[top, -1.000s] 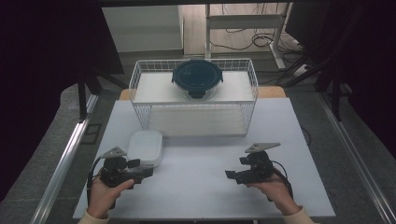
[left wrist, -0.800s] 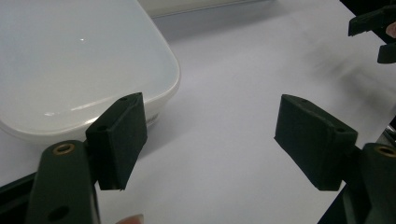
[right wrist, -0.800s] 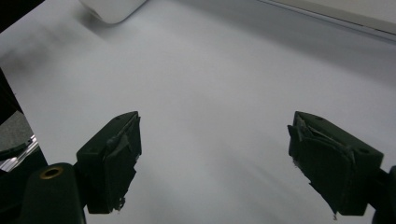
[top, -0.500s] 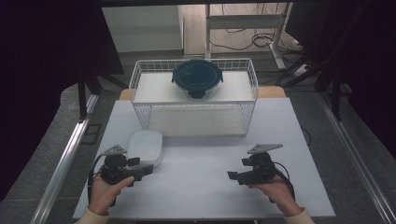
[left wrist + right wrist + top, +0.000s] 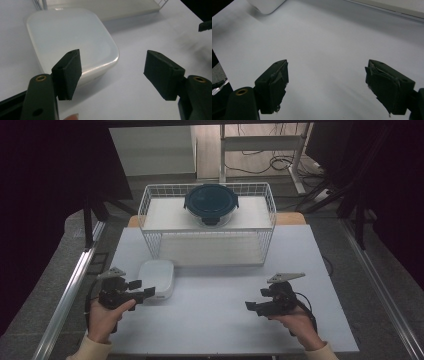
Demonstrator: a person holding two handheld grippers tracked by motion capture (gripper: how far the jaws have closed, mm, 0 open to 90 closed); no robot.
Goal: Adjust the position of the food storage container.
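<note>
Left hand-held gripper (image 5: 145, 290) gaping beside white container (image 5: 157, 277), right hand-held gripper (image 5: 252, 306) likewise agape over table (image 5: 215, 320).

The high view looked forward and down over the whole white rectangular table (image 5: 215, 320). Each gripper view sat low and close behind its own black jaws; both shared the white rounded plastic container (image 5: 72, 42) ahead of the fingers.

A wire rack (image 5: 207, 227) stands at the rear centre of the worktop (image 5: 220, 320). A lidded container (image 5: 211, 204) sits on the rack's upper shelf. A flat box (image 5: 156, 278) lies before the rack's left end, just beside the left tongs (image 5: 142, 290). The right tongs (image 5: 255, 307) are at front right, well apart from the box.
</note>
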